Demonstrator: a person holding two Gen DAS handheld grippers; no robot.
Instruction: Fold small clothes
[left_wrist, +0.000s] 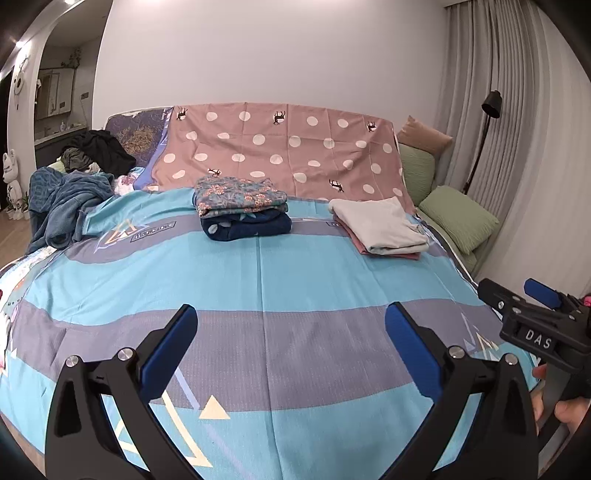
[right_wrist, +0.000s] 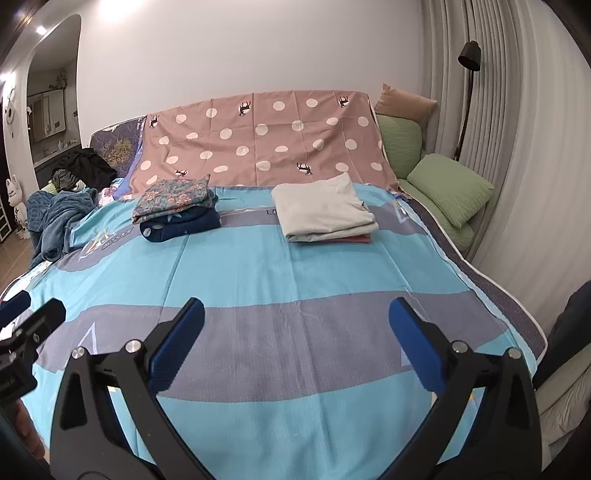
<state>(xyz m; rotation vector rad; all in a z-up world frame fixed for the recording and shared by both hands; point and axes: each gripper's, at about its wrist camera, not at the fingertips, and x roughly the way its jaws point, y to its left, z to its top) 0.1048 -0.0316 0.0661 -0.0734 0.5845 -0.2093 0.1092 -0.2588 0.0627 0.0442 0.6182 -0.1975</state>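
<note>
Bed cover (left_wrist: 295, 266): smooth cotton, turquoise and grey bands, triangle prints, label reading "Magic Love". Far left on it, folded pile of floral and navy dotted clothes (left_wrist: 242, 206). Far right, flat folded pile, pale grey cloth over pink (left_wrist: 380, 229). My left gripper (left_wrist: 291, 339): blue pads spread wide, nothing between. My right gripper (right_wrist: 295, 332): likewise spread, empty; its black body is lettered "DAS".

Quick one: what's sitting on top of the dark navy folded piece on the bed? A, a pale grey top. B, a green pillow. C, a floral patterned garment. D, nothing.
C: a folded floral patterned garment lies on the dark navy folded piece; the pale grey top is on a separate pile further right.
</note>
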